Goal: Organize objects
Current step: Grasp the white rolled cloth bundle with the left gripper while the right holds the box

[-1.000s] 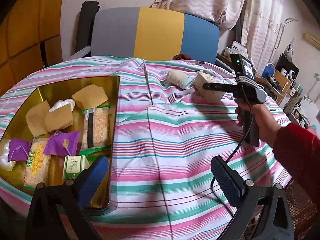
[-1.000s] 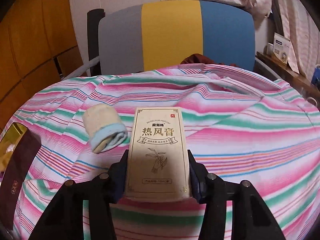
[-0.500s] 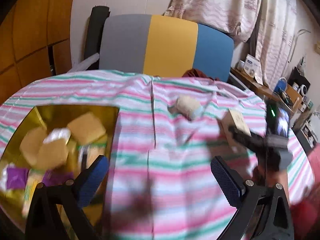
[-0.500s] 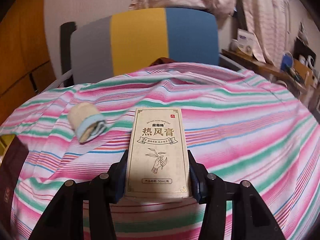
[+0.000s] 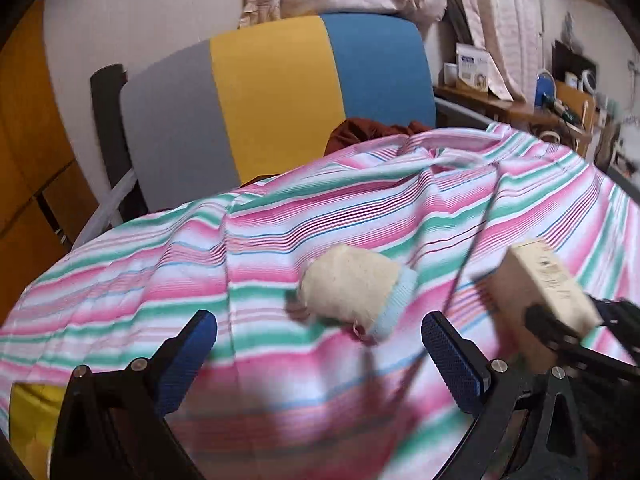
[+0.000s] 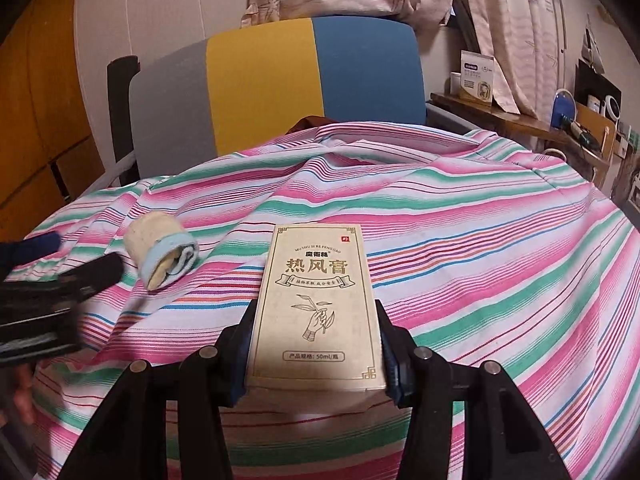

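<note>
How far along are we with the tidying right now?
Done: can't tell; only a corner of the yellow tray shows. In hand: the right gripper clamps the cream box. Left: the rolled sock lies loose on the striped cloth, ahead of the open left gripper.

In the left wrist view the striped pink, green and white cloth (image 5: 320,392) smears with motion near the lower edge, and a yellow patch (image 5: 28,412) at the bottom left is cut off and too blurred to identify. In the right wrist view the black left tool (image 6: 52,280) is blurred and cropped by the left edge. The small items on the wooden shelf (image 6: 520,120) are too small to tell.
</note>
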Available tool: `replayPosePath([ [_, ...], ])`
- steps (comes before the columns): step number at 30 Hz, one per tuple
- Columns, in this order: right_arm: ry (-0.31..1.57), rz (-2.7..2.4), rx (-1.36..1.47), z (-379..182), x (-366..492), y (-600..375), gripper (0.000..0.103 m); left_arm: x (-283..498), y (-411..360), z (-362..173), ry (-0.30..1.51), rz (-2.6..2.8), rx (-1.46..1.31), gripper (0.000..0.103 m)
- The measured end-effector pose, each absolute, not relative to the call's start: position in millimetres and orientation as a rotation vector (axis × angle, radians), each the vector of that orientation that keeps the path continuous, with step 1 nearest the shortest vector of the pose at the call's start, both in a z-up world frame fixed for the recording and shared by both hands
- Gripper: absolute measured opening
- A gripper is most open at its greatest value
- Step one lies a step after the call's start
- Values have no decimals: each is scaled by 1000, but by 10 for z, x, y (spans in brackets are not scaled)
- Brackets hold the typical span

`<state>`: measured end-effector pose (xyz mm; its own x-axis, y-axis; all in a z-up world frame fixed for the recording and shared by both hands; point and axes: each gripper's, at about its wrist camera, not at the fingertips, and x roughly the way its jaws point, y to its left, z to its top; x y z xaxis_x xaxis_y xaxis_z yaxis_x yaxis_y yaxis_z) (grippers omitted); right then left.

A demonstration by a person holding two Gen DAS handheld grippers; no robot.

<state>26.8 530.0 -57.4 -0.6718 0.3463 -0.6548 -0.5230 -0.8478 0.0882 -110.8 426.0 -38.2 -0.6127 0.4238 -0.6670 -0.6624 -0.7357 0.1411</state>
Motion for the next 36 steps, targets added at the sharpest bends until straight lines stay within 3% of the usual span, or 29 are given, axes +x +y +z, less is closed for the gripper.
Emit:
replayPosePath([
  [4, 383, 2469, -905, -600, 253, 5322, 52, -1230, 4373, -475, 549, 2344, -795, 103],
  [10, 388, 2471, -903, -608, 260, 5331, 52, -1303, 4447, -532, 442, 2331, -780, 102],
  [12, 387, 2471, -902, -608, 265, 5335, 52, -1297, 4524, -580, 472, 2298, -785, 92],
  [14, 390, 2470, -900, -609, 270, 5338, 52, -1278, 4579, -602, 474, 2229, -786, 75],
  [24, 395, 2461, -891, -608, 276, 5336, 52, -1038, 4583, -609, 572, 2295, -668, 73],
  [36, 376, 2443, -877, -603, 295, 5317, 51, -781, 4072, -542, 329, 2350, -713, 71],
])
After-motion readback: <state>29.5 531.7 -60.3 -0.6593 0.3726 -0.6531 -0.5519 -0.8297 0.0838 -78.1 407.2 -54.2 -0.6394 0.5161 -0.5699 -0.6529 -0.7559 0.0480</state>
